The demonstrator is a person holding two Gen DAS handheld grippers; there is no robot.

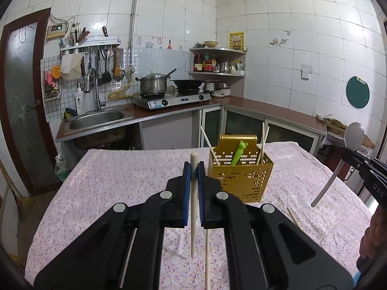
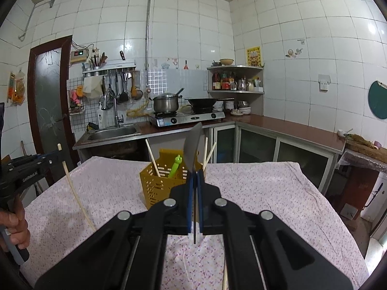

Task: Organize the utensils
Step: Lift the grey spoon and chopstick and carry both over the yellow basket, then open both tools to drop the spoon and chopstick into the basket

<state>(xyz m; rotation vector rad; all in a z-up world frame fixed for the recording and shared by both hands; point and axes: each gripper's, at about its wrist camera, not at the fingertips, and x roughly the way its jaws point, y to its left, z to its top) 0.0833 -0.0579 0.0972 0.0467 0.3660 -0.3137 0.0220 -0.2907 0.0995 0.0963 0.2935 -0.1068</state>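
A gold perforated utensil holder (image 1: 240, 171) stands on the flowered tablecloth (image 1: 121, 181); it holds several chopsticks and a green frog-topped utensil (image 1: 238, 153). My left gripper (image 1: 193, 169) is shut on a pale chopstick (image 1: 193, 215), held upright just left of the holder. My right gripper (image 2: 194, 176) is shut on a grey spoon (image 2: 192, 149), bowl up, in front of the holder (image 2: 159, 186). The spoon also shows at the right of the left wrist view (image 1: 352, 137). Loose chopsticks (image 1: 207, 261) (image 1: 293, 217) lie on the cloth.
The table's far edge faces a counter with a sink (image 1: 96, 120), a gas stove with a pot (image 1: 153, 84) and a wok. A corner shelf (image 1: 217, 60) holds bottles. A door (image 1: 21, 96) is at the left.
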